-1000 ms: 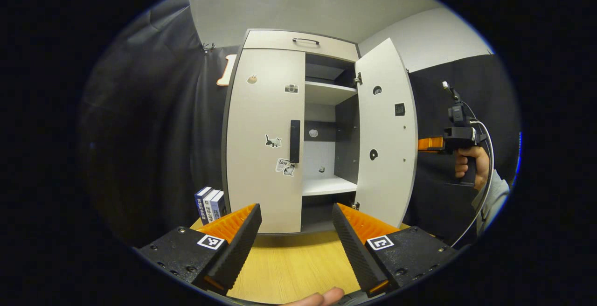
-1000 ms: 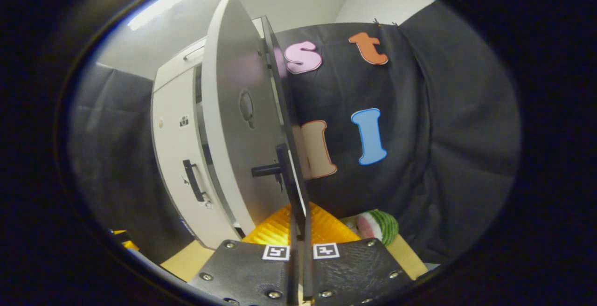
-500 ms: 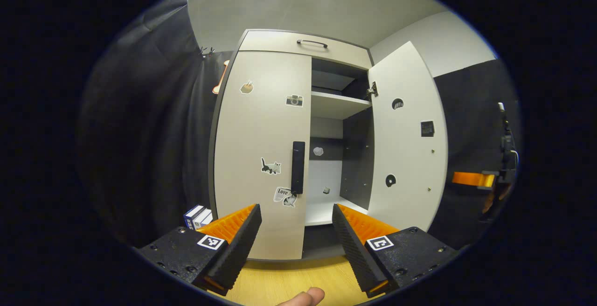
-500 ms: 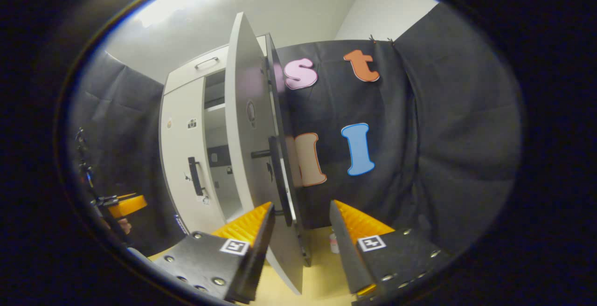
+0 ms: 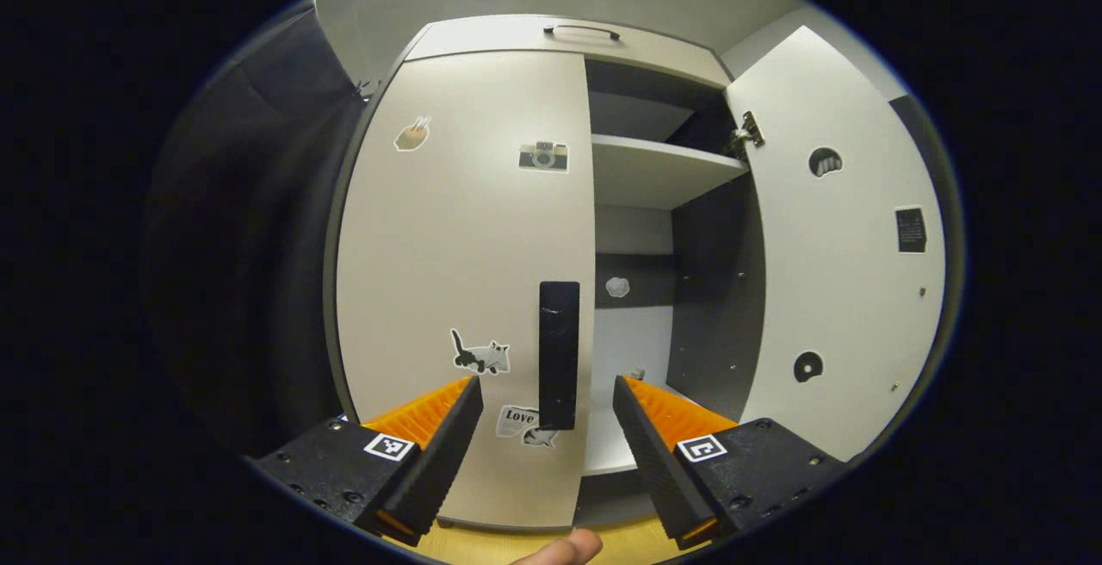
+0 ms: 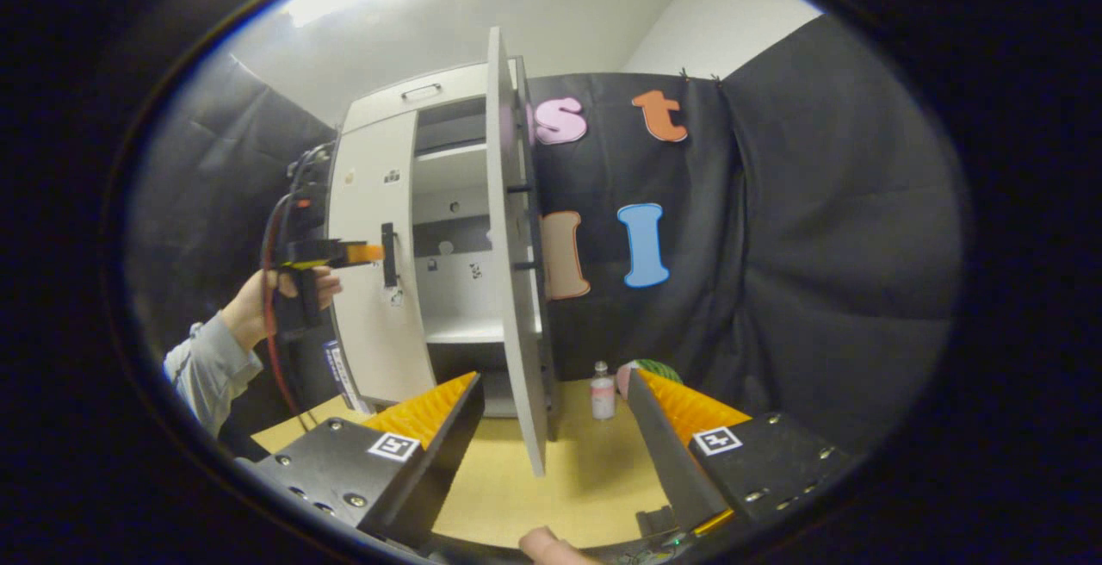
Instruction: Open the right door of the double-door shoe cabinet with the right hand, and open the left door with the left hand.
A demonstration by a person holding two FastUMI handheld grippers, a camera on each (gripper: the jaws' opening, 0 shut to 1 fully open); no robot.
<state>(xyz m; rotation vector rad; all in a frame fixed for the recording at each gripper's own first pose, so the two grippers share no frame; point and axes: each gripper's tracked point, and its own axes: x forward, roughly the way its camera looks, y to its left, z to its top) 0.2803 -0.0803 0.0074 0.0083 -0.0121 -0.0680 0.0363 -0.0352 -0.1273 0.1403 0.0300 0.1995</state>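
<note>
The pale grey shoe cabinet (image 5: 516,35) stands close ahead in the left gripper view. Its left door (image 5: 465,229) is closed, with a black handle (image 5: 558,354) at its right edge. My left gripper (image 5: 547,423) is open, its fingers just short of the handle's lower end on either side. The right door (image 5: 844,246) stands swung open, showing shelves (image 5: 654,169) inside. In the right gripper view my right gripper (image 6: 551,423) is open and back from the right door (image 6: 512,272), seen edge-on. There the left gripper (image 6: 344,252) sits near the left door's handle (image 6: 388,253).
The cabinet stands on a wooden table (image 6: 568,487). A small pink bottle (image 6: 602,394) and a watermelon-like ball (image 6: 659,369) sit right of the open door. Books (image 6: 343,375) lean at the cabinet's left. A hand and grey sleeve (image 6: 215,358) hold the left gripper.
My right gripper let go of the right door's edge, opened and pulled back. My left gripper moved forward to the left door's handle.
</note>
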